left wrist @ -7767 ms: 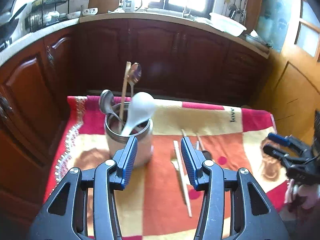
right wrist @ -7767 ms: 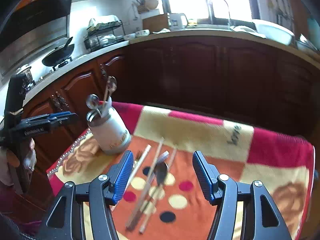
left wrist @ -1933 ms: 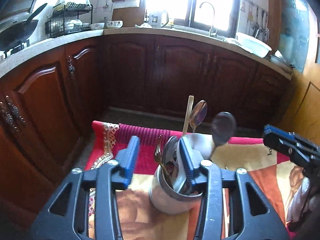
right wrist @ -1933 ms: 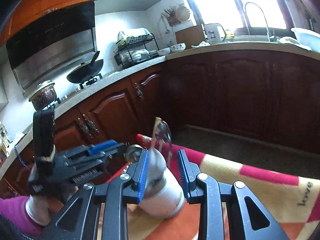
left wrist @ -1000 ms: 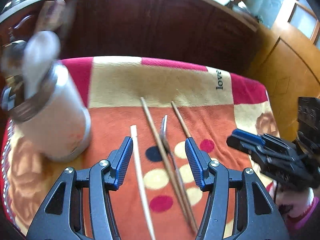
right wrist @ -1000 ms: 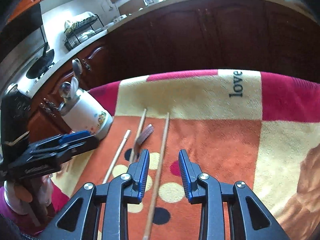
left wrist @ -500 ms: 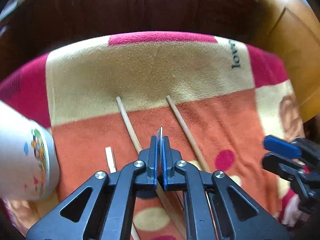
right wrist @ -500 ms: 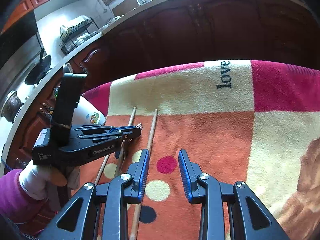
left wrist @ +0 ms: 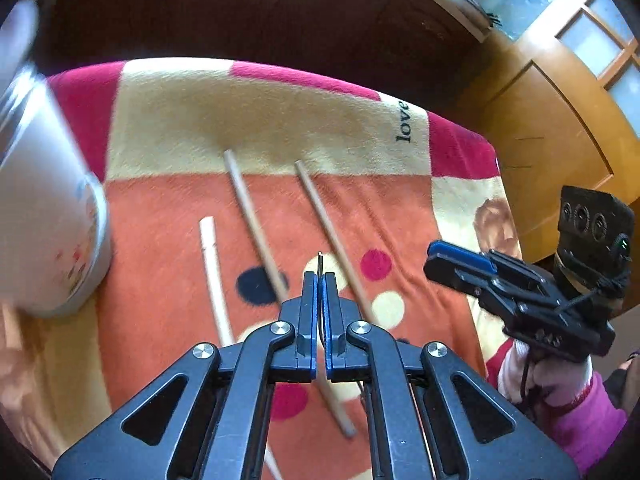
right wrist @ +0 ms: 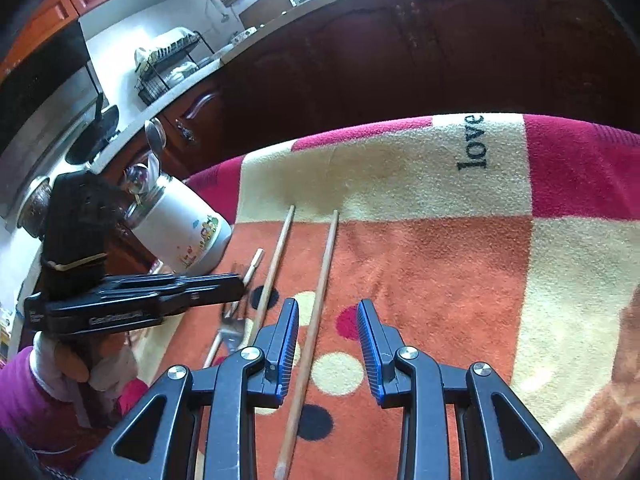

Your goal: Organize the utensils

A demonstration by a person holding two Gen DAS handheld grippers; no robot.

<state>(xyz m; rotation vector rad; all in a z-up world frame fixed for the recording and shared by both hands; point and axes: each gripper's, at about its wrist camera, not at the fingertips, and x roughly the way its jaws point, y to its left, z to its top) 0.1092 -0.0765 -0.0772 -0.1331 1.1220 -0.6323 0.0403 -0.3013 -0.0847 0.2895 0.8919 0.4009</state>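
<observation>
My left gripper [left wrist: 319, 280] is shut on a metal fork [right wrist: 232, 322] and holds it just above the blanket; only the fork's thin edge [left wrist: 319, 264] shows between the pads. In the right wrist view the left gripper [right wrist: 236, 282] holds the fork hanging with its tines down. Two wooden chopsticks [left wrist: 256, 224] [left wrist: 332, 236] and a white chopstick [left wrist: 214, 276] lie on the blanket. The white utensil holder [left wrist: 44, 216] stands at the left, with spoons in it [right wrist: 154, 148]. My right gripper [right wrist: 328, 336] is open and empty, above a wooden chopstick [right wrist: 316, 312].
The patterned blanket [left wrist: 280, 120] covers the table; its far edge drops toward dark wooden cabinets [right wrist: 400, 52]. A wooden door [left wrist: 560, 112] stands at the right. A counter with a dish rack [right wrist: 168, 64] and a wok is at the far left.
My left gripper closed on the fork and has now lifted it off the blanket and drawn back. My right gripper has stayed open, shifting slightly closer over the chopsticks.
</observation>
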